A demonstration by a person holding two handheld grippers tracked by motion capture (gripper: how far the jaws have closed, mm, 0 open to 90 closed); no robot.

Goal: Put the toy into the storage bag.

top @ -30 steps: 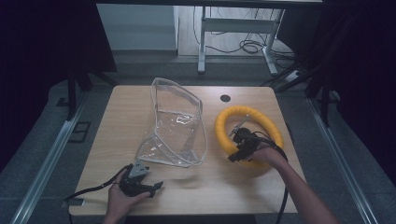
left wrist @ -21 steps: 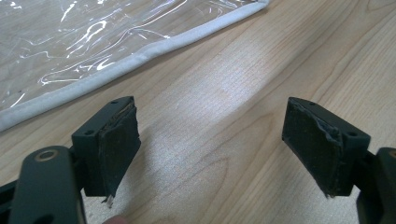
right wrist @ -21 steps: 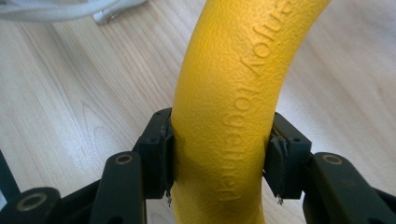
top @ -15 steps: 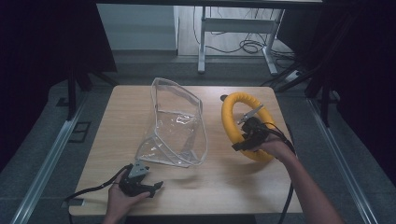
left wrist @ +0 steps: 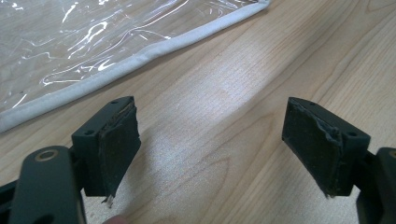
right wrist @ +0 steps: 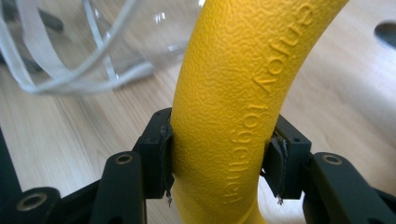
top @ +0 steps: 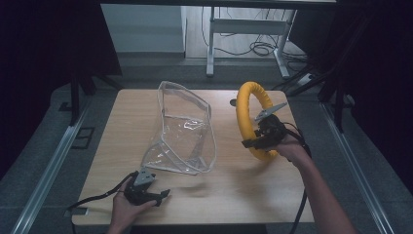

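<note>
Overhead first: wooden table (top: 97, 146) w/ a clear plastic bag (top: 187, 129) standing open near the middle, white piping along its edges, its mouth tilted toward the far left. Right of it, a yellow ring (top: 251, 119) is tipped up on edge, almost vertical, its lower arc at or just above the tabletop; can't tell if it touches. Right gripper (top: 258, 139) bites the ring's lower right part, grey plate on top, cable trailing back along the person's forearm. Left gripper (top: 156, 195) sits low at the table's near edge, held in the person's left hand (top: 127, 207), just in front of the bag's near corner, apart from it, cable running off to the left. A small dark round hole (top: 233, 103) in the tabletop shows just left of the ring's far side. Left gripper view: both black jaws spread wide over bare wood, nothing between them; worn pads (left wrist: 119, 147), edges frayed. Bag's white-trimmed edge (left wrist: 135, 58) crosses the top left, crinkled clear film behind it, not touching the jaws. Right gripper view: jaws pinch the yellow ring (right wrist: 233, 107) from both sides, pads pressed flat against it. Ring surface is pebbled, foam-like, thick tube section, w/ raised lettering along it reading "enjoy together" approx. Bag (right wrist: 74, 51) is blurred in the upper left behind the ring, white trim visible; dark hole (right wrist: 385, 32) at the right edge.
</note>
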